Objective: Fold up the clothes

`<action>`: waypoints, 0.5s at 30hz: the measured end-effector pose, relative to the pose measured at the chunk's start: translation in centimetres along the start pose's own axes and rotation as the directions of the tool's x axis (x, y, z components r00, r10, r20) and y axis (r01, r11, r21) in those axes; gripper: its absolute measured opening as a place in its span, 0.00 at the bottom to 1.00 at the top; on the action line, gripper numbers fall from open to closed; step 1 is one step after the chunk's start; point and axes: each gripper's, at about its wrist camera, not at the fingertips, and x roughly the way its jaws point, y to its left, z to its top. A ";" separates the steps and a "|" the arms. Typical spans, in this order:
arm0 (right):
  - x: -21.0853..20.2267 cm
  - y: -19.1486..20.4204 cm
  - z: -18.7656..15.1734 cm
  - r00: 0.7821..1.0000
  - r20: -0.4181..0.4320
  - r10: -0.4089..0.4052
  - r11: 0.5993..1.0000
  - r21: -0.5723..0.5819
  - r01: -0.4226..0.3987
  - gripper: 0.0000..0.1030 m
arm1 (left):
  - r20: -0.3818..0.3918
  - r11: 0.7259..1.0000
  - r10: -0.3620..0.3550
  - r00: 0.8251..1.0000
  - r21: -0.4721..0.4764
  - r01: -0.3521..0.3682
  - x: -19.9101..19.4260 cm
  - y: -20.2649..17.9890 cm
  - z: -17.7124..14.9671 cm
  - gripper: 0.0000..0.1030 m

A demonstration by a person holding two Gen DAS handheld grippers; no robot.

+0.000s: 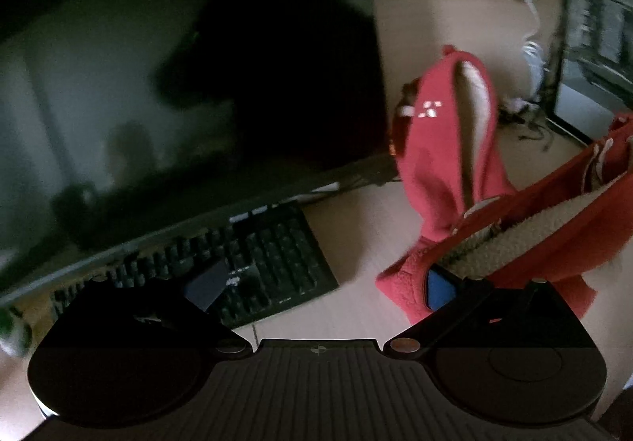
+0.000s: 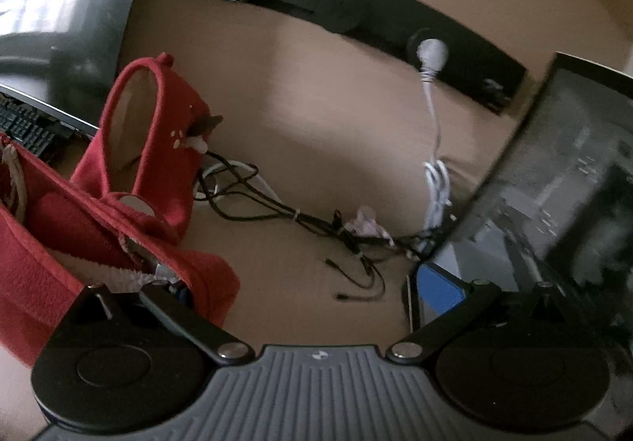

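A red fleece hooded garment (image 1: 447,148) with cream lining hangs in the air above the desk. It also shows in the right wrist view (image 2: 63,227). My left gripper (image 1: 320,286) has its jaws wide apart; the right finger's blue pad (image 1: 437,288) touches the garment's edge, the left finger is over the keyboard. My right gripper (image 2: 308,282) also has jaws wide apart; its left finger (image 2: 174,292) is against the garment's edge, its blue right pad (image 2: 439,288) is free. The hood (image 2: 158,132) dangles with a small animal face on it.
A large dark monitor (image 1: 158,85) and black keyboard (image 1: 273,263) stand on the left of the beige desk (image 1: 368,306). A black wall socket strip (image 2: 356,14) with a white plug (image 2: 433,53), tangled cables (image 2: 316,223) and a second dark screen (image 2: 554,184) are at right.
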 end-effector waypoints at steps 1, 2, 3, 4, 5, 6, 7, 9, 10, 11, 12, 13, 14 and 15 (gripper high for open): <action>1.6 0.4 0.3 1.000 0.000 -0.005 1.000 -0.001 0.005 1.00 | -0.009 1.000 0.008 1.000 -0.011 -0.008 0.7 0.0 0.1 1.00; 3.4 1.0 0.5 1.000 -0.005 -0.012 1.000 0.000 0.012 1.00 | -0.017 1.000 0.018 1.000 -0.021 -0.018 1.5 -0.1 0.2 1.00; 5.7 1.8 0.5 0.999 -0.029 -0.023 1.000 0.004 0.023 1.00 | -0.023 0.999 0.026 0.999 -0.032 -0.026 2.4 -0.1 0.3 1.00; 8.1 2.8 0.3 0.997 -0.080 -0.024 1.000 0.002 0.024 1.00 | -0.043 0.998 0.029 0.999 -0.047 -0.031 3.8 -0.2 0.2 1.00; 10.3 3.7 0.1 0.989 -0.145 -0.009 1.000 -0.002 0.009 1.00 | -0.070 0.997 0.030 0.997 -0.065 -0.034 5.3 -0.2 0.1 1.00; 11.9 4.3 -0.1 0.980 -0.199 0.014 1.000 0.002 -0.014 1.00 | -0.098 0.996 0.030 0.995 -0.082 -0.038 6.8 -0.2 -0.1 1.00; 12.8 4.6 -0.2 0.972 -0.234 0.035 0.999 0.017 -0.032 1.00 | -0.125 0.994 0.030 0.992 -0.100 -0.042 8.3 -0.3 -0.3 1.00; 12.1 4.1 0.0 0.976 -0.205 0.076 0.995 0.076 -0.061 1.00 | -0.123 0.991 0.008 0.992 -0.131 -0.025 8.2 -0.5 -0.5 0.99; 11.3 3.3 0.3 0.979 -0.175 0.104 0.989 0.120 -0.084 1.00 | -0.117 0.989 -0.004 0.993 -0.146 -0.013 8.0 -0.6 -0.6 0.99; 10.5 2.5 0.6 0.981 -0.147 0.126 0.982 0.157 -0.103 1.00 | -0.111 0.987 -0.016 0.994 -0.161 -0.002 7.7 -0.7 -0.7 0.99; 9.9 1.9 0.9 0.983 -0.130 0.133 0.978 0.175 -0.109 1.00 | -0.087 0.985 -0.031 0.996 -0.171 0.016 6.8 -0.7 -0.6 0.99; 9.3 1.5 1.1 0.984 -0.115 0.134 0.976 0.185 -0.111 1.00 | -0.060 0.985 -0.037 0.998 -0.173 0.026 5.8 -0.7 -0.4 0.99; 8.9 1.6 1.1 0.987 -0.109 0.117 0.981 0.165 -0.098 1.00 | -0.038 0.986 -0.029 0.999 -0.167 0.022 5.0 -0.8 0.0 0.99; 8.5 2.1 1.1 0.991 -0.103 0.090 0.989 0.130 -0.076 1.00 | -0.018 0.988 -0.013 1.000 -0.156 0.010 4.3 -1.0 0.3 0.99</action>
